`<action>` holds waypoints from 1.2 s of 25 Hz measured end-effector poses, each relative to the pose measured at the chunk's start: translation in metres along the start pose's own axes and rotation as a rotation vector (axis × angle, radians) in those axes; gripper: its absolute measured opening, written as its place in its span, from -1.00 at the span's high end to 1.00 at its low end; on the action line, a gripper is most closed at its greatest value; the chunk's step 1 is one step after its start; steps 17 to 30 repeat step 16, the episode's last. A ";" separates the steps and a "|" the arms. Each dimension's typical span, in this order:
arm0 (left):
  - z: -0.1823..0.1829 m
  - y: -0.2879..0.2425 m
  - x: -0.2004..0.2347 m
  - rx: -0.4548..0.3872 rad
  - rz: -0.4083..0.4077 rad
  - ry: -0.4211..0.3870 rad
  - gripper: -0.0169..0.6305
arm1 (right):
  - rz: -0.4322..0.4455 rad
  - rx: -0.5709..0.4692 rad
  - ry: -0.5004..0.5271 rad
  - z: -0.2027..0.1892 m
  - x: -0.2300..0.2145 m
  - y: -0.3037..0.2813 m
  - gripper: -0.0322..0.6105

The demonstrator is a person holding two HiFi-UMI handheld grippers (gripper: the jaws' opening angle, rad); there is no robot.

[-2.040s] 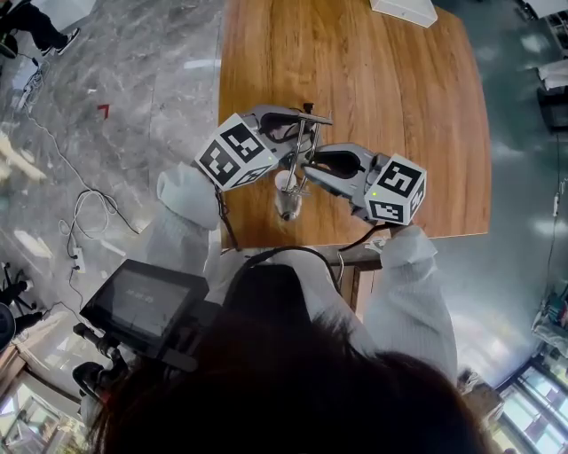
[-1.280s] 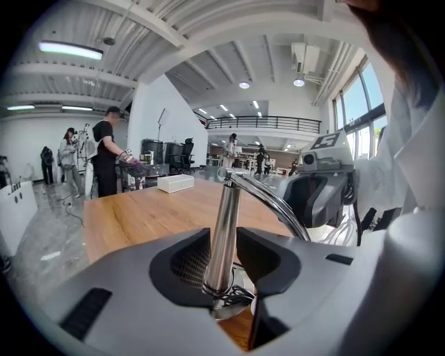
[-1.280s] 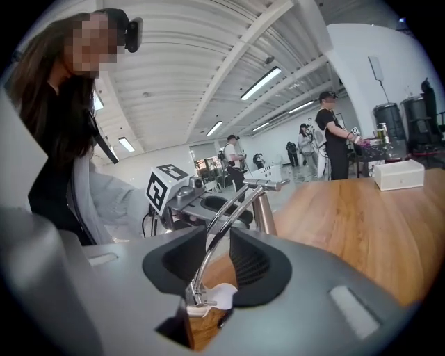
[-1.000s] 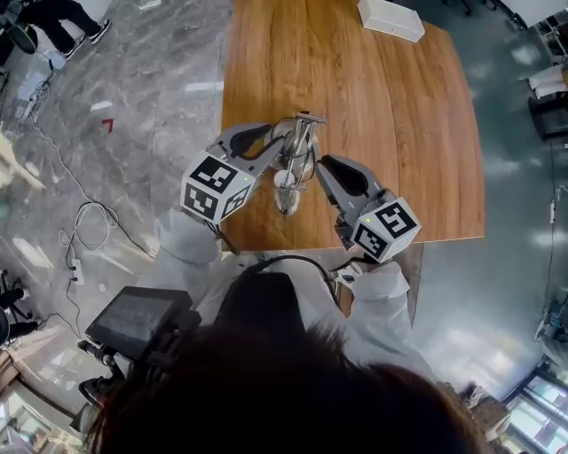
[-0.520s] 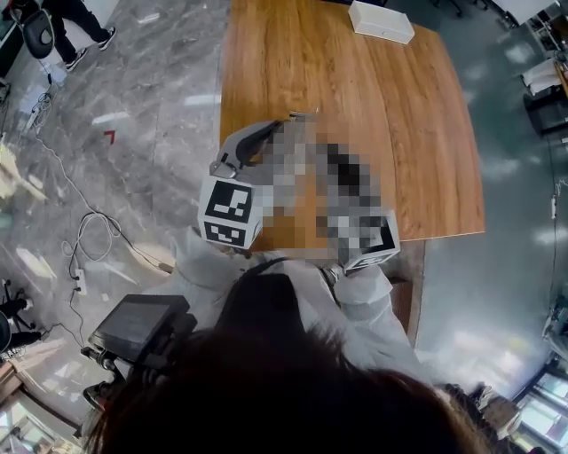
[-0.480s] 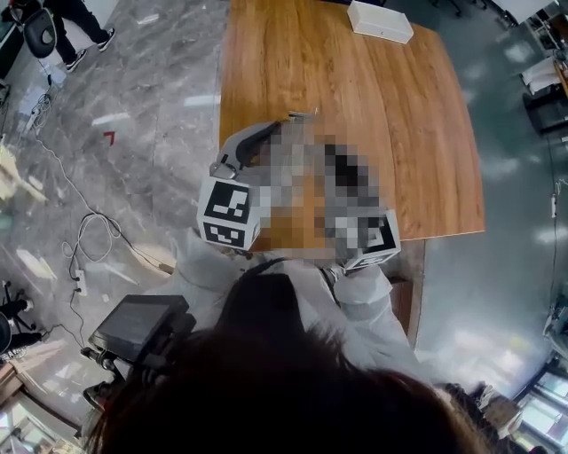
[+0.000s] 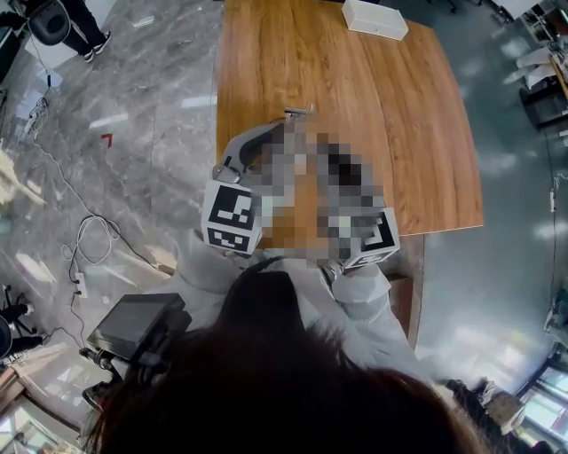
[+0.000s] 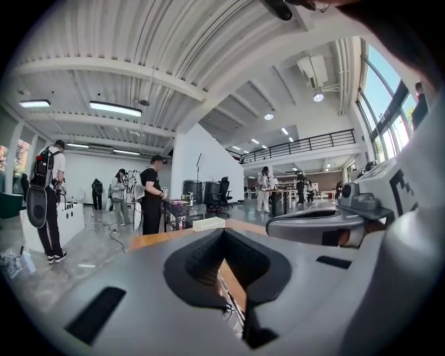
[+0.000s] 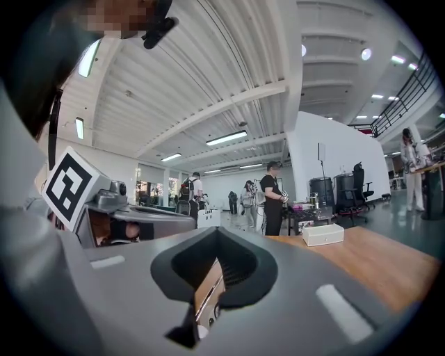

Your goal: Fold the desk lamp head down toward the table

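A mosaic patch hides most of the desk lamp in the head view; only its metal top [image 7: 299,112] pokes out above the patch on the wooden table [image 7: 417,133]. My left gripper [image 8: 224,235] is shut with nothing between its pads, and its marker cube [image 7: 232,217] hangs at the table's near edge. My right gripper [image 9: 217,233] is also shut and holds nothing; its cube [image 7: 373,238] sits right of the patch. Both point about level over the table. Thin metal lamp parts [image 8: 233,313] show through the gap below the left pads.
A white box [image 7: 374,18] lies at the table's far end, also seen ahead as the white box [image 9: 322,234]. Cables [image 7: 84,230] trail over the marble floor on the left. A screen device [image 7: 133,324] hangs near my body. Several people stand in the hall beyond.
Both grippers have drawn back from the lamp toward my body and risen. Their marker cubes now sit closer together at the table's near edge. The lamp itself is now behind the mosaic patch.
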State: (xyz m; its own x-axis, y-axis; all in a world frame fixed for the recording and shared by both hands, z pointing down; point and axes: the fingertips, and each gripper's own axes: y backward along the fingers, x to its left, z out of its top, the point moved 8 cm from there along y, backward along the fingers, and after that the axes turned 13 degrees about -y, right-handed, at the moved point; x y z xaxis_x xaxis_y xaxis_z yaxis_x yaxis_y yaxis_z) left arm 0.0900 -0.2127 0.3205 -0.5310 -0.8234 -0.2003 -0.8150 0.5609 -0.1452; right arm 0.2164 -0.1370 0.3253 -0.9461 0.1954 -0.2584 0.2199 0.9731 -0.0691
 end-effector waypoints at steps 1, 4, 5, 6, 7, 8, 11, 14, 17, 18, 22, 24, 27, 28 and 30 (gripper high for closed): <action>0.001 0.000 0.000 -0.001 0.001 0.001 0.94 | 0.000 0.000 0.000 0.000 0.000 0.000 0.90; 0.001 0.000 0.002 -0.001 0.003 0.000 0.94 | 0.002 0.000 0.002 0.001 0.000 -0.001 0.90; 0.001 0.001 0.002 -0.001 0.003 0.000 0.94 | 0.003 -0.001 0.003 0.001 0.001 -0.002 0.90; 0.001 0.001 0.002 0.000 0.004 0.000 0.94 | 0.004 -0.001 0.004 0.001 0.001 -0.002 0.90; 0.001 0.001 0.003 0.001 0.005 -0.001 0.94 | 0.003 -0.001 0.004 0.001 0.001 -0.002 0.90; 0.001 0.001 0.003 0.002 0.006 -0.003 0.94 | 0.003 -0.001 0.003 0.001 0.001 -0.003 0.90; 0.001 0.001 0.003 0.007 0.006 -0.013 0.94 | 0.001 -0.003 -0.004 0.001 0.000 -0.003 0.90; 0.001 0.001 0.003 0.009 0.005 -0.012 0.94 | 0.000 0.000 -0.012 0.000 -0.001 -0.003 0.90; 0.001 0.001 0.004 0.008 0.005 -0.010 0.94 | 0.002 0.003 -0.015 -0.001 0.000 -0.004 0.90; 0.001 0.001 0.004 0.008 0.005 -0.010 0.94 | 0.002 0.003 -0.015 -0.001 0.000 -0.004 0.90; 0.001 0.001 0.004 0.008 0.005 -0.010 0.94 | 0.002 0.003 -0.015 -0.001 0.000 -0.004 0.90; 0.001 0.001 0.004 0.008 0.005 -0.010 0.94 | 0.002 0.003 -0.015 -0.001 0.000 -0.004 0.90; 0.001 0.001 0.004 0.008 0.005 -0.010 0.94 | 0.002 0.003 -0.015 -0.001 0.000 -0.004 0.90; 0.001 0.001 0.004 0.008 0.005 -0.010 0.94 | 0.002 0.003 -0.015 -0.001 0.000 -0.004 0.90; 0.001 0.001 0.004 0.008 0.005 -0.010 0.94 | 0.002 0.003 -0.015 -0.001 0.000 -0.004 0.90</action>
